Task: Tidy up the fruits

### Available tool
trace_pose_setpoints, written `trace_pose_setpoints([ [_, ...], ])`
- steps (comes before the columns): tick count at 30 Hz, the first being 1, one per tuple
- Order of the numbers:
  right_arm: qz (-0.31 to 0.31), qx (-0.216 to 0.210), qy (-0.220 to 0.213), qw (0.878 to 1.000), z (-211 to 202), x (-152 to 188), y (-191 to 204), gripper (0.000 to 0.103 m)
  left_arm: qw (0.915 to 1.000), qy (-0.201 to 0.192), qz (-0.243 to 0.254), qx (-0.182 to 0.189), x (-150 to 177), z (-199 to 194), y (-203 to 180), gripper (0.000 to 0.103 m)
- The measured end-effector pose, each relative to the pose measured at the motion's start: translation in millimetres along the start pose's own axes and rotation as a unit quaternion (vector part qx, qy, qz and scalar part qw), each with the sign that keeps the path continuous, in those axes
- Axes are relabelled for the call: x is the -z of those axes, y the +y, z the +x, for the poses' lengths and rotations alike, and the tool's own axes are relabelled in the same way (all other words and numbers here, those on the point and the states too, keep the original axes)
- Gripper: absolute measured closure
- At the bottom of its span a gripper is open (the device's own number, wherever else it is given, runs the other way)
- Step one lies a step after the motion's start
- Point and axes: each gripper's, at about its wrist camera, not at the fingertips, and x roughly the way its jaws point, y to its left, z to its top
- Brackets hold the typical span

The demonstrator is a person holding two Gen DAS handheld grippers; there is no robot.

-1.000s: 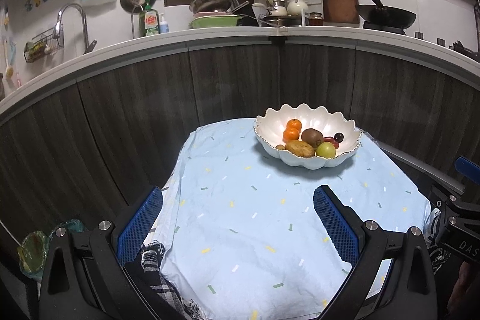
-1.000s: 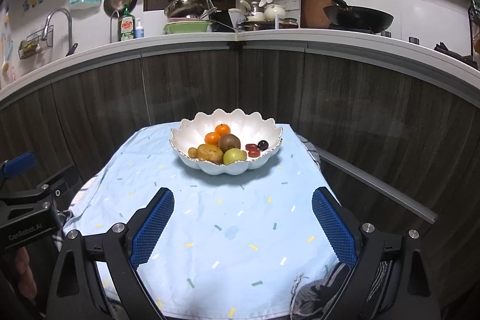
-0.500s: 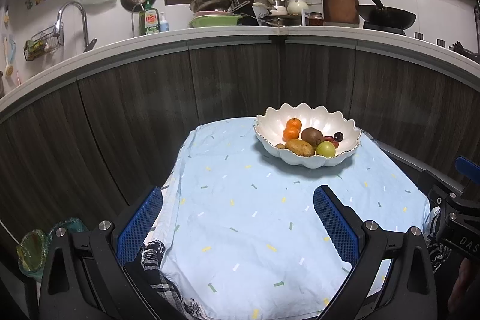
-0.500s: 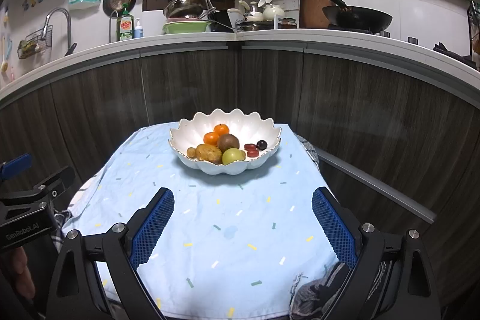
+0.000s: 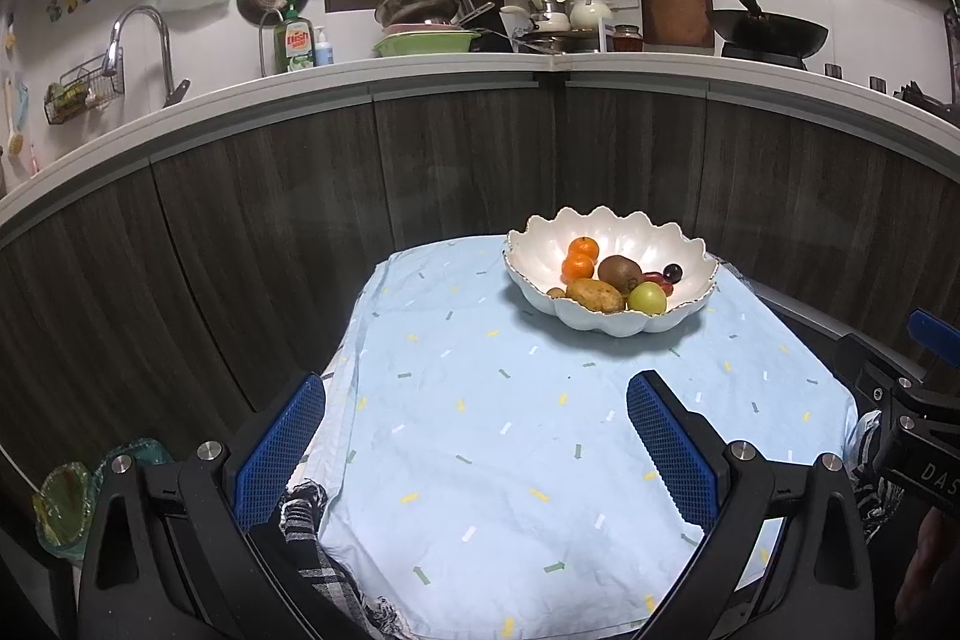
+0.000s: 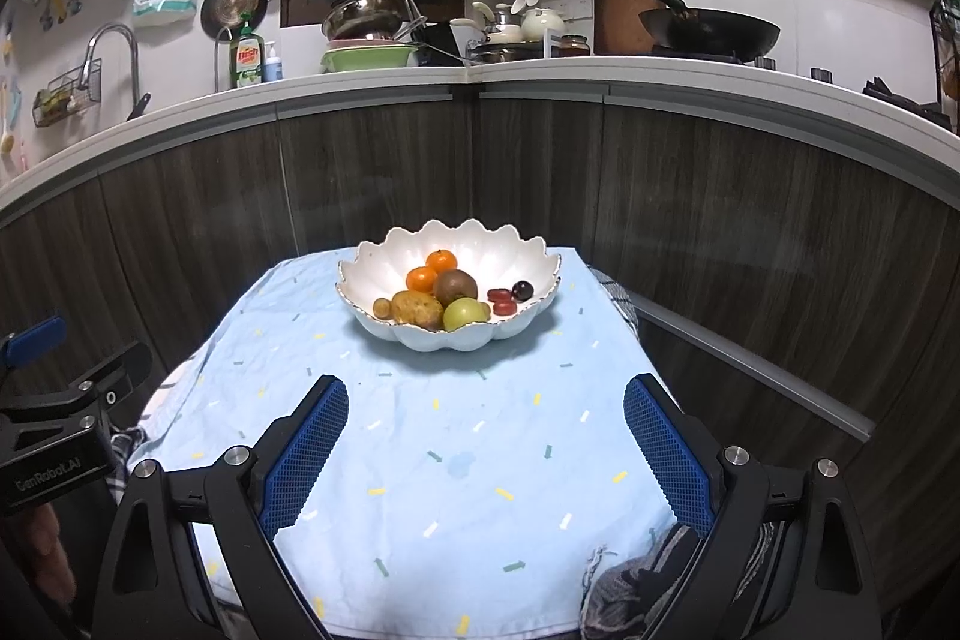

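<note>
Small table under light blue tablecloth (image 6: 480, 460), kitchen setting. Nearest: left gripper (image 5: 474, 442) and right gripper (image 6: 486, 445), both spread wide, nothing held. Farther: white scalloped bowl (image 6: 510, 250) of fruits (image 6: 447, 295) at far end, path unobstructed. Beyond: dark cabinets (image 6: 690, 220), cluttered counter (image 6: 420, 79).

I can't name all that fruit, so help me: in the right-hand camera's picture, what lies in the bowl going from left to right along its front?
Small brown fruit → potato → green apple → red dates → dark grape, all inside the white bowl.
</note>
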Motion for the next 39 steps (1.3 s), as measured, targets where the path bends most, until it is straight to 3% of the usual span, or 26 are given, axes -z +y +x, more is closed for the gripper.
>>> trace_pose_setpoints([
  [39, 0.005, -0.001, 0.004, 1.0, 1.1, -0.1, -1.4, 0.009, 0.9999, 0.007, 0.0, 0.011, -0.1, 2.9, 0.0, 0.001],
])
